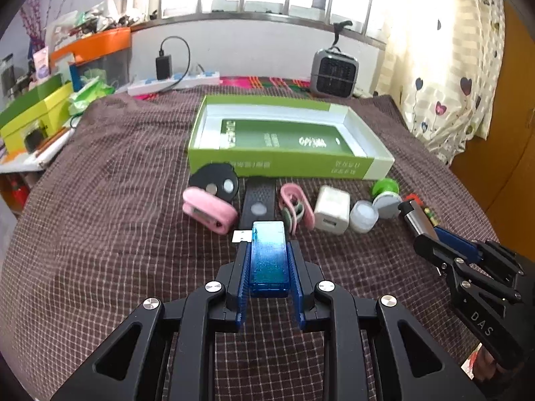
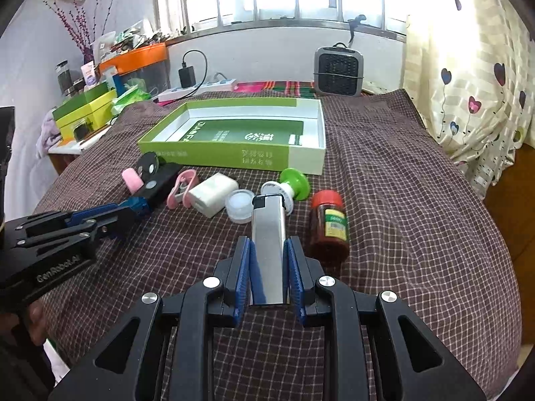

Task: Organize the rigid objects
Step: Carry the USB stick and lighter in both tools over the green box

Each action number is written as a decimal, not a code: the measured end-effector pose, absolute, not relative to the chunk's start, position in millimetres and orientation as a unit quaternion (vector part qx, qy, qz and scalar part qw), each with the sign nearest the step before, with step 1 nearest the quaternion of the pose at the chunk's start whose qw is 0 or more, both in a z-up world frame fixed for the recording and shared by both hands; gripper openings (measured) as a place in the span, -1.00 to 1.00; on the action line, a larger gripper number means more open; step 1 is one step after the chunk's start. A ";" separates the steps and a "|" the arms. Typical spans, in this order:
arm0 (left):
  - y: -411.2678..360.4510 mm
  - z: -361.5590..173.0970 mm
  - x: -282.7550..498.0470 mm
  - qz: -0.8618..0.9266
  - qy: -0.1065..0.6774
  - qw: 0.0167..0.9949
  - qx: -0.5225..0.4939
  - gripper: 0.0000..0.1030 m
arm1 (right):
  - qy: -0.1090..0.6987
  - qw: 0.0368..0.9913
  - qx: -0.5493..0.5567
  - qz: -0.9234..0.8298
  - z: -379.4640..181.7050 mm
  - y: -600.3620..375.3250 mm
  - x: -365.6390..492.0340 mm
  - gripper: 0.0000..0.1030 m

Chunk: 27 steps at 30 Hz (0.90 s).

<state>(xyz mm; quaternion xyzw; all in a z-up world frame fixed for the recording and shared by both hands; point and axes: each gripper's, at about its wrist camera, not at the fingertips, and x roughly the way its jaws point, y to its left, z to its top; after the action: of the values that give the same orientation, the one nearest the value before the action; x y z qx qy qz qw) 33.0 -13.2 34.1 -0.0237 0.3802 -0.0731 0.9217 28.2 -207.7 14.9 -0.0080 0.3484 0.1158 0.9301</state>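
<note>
My left gripper (image 1: 269, 244) is shut on a translucent blue USB stick (image 1: 269, 260), held just above the checked cloth in front of a row of small items. In the right wrist view my right gripper (image 2: 268, 242) is shut on a silver lighter (image 2: 269, 234) with a black top. Behind the row stands an open green box (image 1: 287, 163) with a green booklet inside. The row holds a pink case (image 1: 209, 212), a black strip (image 1: 259, 202), a pink clip (image 1: 296, 210), a white charger (image 1: 332, 214), a small white jar (image 1: 364, 215) and a green-and-white timer (image 1: 386, 195).
A red-lidded jar (image 2: 329, 224) lies right of the lighter. A grey fan heater (image 1: 334, 73) and a power strip (image 1: 174, 82) sit at the far edge. Stacked green and yellow boxes (image 1: 36, 113) crowd a side table at left. A curtain (image 1: 444, 67) hangs at right.
</note>
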 end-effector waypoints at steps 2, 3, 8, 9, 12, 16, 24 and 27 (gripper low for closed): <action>-13.3 39.1 35.9 -0.075 0.376 0.923 -0.024 -0.60 | 0.346 0.931 -0.009 0.115 18.3 -208.8 30.9 -0.54; -13.3 41.9 37.6 -0.076 0.374 0.924 -0.024 -0.60 | 0.346 0.931 -0.008 0.115 20.1 -209.4 32.6 -0.54; -10.2 54.0 50.6 -0.082 0.365 0.927 -0.031 -0.60 | 0.336 0.934 -0.004 0.118 32.5 -212.0 43.9 -0.54; -9.4 55.4 53.4 -0.081 0.365 0.927 -0.032 -0.60 | 0.334 0.935 -0.005 0.118 34.6 -212.2 46.0 -0.54; -8.9 61.4 63.9 -0.079 0.359 0.929 -0.029 -0.60 | 0.333 0.935 -0.003 0.120 40.6 -214.1 56.0 -0.54; -8.1 68.6 79.7 -0.080 0.354 0.931 -0.026 -0.60 | 0.337 0.934 0.001 0.122 46.4 -216.5 73.5 -0.54; -2.4 74.7 119.3 -0.083 0.358 0.930 -0.027 -0.60 | 0.352 0.927 -0.006 0.128 55.7 -218.6 112.6 -0.54; -1.2 73.9 134.6 -0.081 0.363 0.928 -0.023 -0.60 | 0.363 0.922 -0.003 0.132 55.8 -218.4 130.0 -0.54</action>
<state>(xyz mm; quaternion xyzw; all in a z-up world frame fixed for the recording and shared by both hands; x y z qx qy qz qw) 134.6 -1.2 73.9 -0.0228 0.3632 -0.0809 0.9279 130.0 -218.4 55.8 -0.0027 0.3626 0.1324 0.9225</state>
